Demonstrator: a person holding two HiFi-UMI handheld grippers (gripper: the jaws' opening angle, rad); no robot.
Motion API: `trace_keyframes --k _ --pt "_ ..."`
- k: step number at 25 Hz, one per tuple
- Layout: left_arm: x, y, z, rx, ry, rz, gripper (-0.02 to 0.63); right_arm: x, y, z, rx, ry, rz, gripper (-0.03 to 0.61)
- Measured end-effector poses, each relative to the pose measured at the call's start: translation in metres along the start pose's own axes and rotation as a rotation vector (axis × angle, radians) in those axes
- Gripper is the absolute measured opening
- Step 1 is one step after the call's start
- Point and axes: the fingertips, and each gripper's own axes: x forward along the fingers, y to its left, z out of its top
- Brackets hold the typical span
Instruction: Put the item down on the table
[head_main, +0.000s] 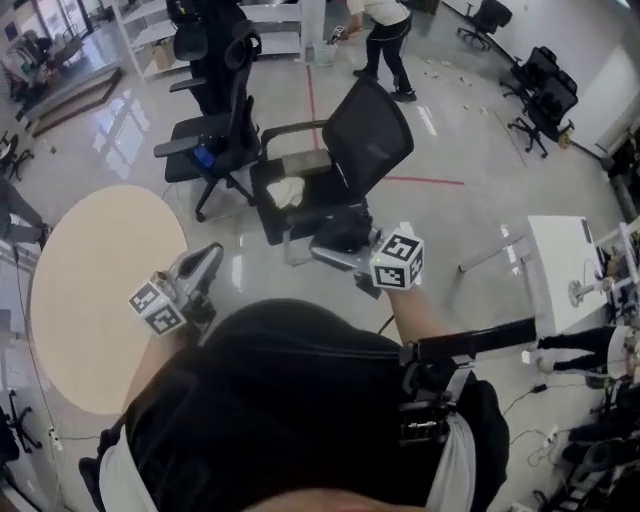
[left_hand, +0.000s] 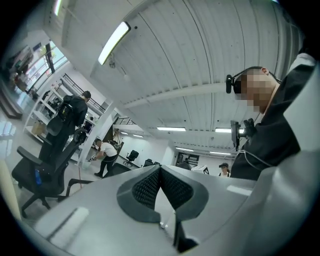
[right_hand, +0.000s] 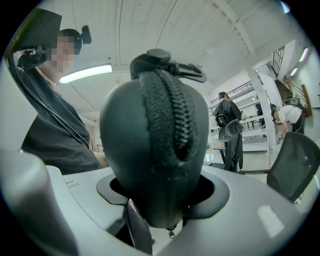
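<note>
Most of the head view is glossy grey floor (head_main: 450, 140), with a round beige table (head_main: 90, 290) at the left and a white desk (head_main: 565, 270) at the right edge. Between them stand two black office chairs: a mesh-backed chair (head_main: 370, 130) with a pale cloth (head_main: 285, 192) on its seat, and a padded chair (head_main: 215, 110) further back to the left. A bystander (head_main: 385, 40) bends over at the far end of the room.

Nearer the camera, the right gripper (head_main: 340, 240) points toward the mesh-backed chair and is clamped on a dark zippered case (head_main: 345, 232). The right gripper view shows the case standing up between the pads, its zipper running over the rounded top and a clip at the crown. The case hangs in the air above the floor, just in front of the chair seat and well apart from the round table; it rests on no surface.

At the round table's near edge, the left gripper (head_main: 210, 257) carries nothing. Its own view shows the ribbed pads (left_hand: 145, 187) pressed together in a narrow V with no object between them.
</note>
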Motion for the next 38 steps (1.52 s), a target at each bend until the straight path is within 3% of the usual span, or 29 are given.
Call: trace_keyframes --k 4,11,17,26,32,38 --pt "-0.011 0.021 0.015 0.045 0.018 0.08 -0.005 0.015 -0.018 0.008 -0.025 -0.052 0.036 0.301" --pt "-0.066 0.042 0.066 0.163 -0.007 0.317 -0.005 0.075 -0.049 0.027 -0.054 -0.087 0.148 0.301" --pt "-0.131 0.058 0.102 0.194 -0.068 0.445 -0.005 0.154 -0.026 0.068 -0.139 -0.063 0.24 0.299" --pt "-0.265 0.113 0.127 0.149 -0.178 0.513 -0.005 0.298 0.061 0.098 -0.265 0.028 0.299 0.299" --pt "-0.347 0.17 0.154 0.178 -0.197 0.527 -0.005 0.392 0.095 0.101 -0.298 0.093 0.282 0.299" --pt "-0.406 0.212 0.148 0.119 -0.243 0.564 -0.005 0.471 0.119 0.086 -0.308 0.152 0.31 0.299"
